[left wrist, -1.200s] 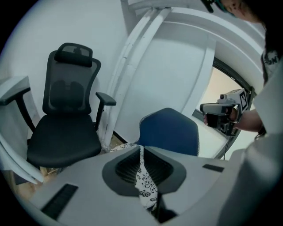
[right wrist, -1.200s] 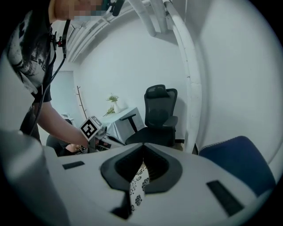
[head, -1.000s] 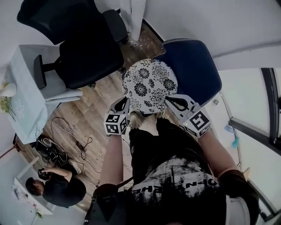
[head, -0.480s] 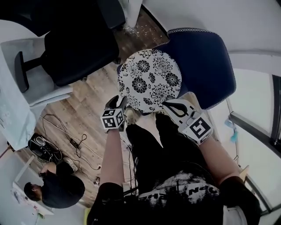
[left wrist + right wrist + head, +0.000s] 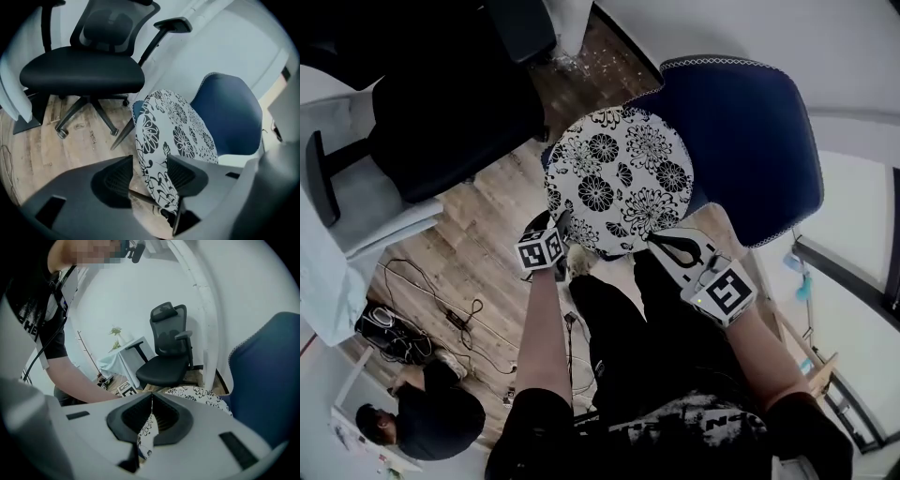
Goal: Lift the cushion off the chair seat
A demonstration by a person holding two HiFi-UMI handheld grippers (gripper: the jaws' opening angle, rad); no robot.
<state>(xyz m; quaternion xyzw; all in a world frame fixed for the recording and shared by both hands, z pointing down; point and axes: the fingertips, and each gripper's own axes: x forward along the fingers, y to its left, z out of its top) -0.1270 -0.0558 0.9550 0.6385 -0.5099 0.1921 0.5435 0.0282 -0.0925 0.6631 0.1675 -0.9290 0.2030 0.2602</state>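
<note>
A round cushion (image 5: 619, 178) with a black-and-white flower print hangs tilted in front of the blue chair (image 5: 741, 131). My left gripper (image 5: 555, 223) is at its near left edge. In the left gripper view its jaws are opening, spread wide on either side of the cushion's rim (image 5: 161, 187) without pressing on it. My right gripper (image 5: 661, 236) is shut on the cushion's near right edge. In the right gripper view (image 5: 151, 401) a strip of flowered fabric (image 5: 145, 432) is pinched between the closed pads. The chair seat under the cushion is hidden.
A black office chair (image 5: 459, 103) stands to the left on the wooden floor (image 5: 478, 253), beside a table with a pale cloth (image 5: 323, 281). Cables (image 5: 441, 309) lie on the floor. Another person (image 5: 431, 417) crouches at the lower left. A white wall (image 5: 722, 28) is behind the blue chair.
Both grippers and the cushion have come down toward the blue chair. The left gripper has dropped farther, along the cushion's left edge.
</note>
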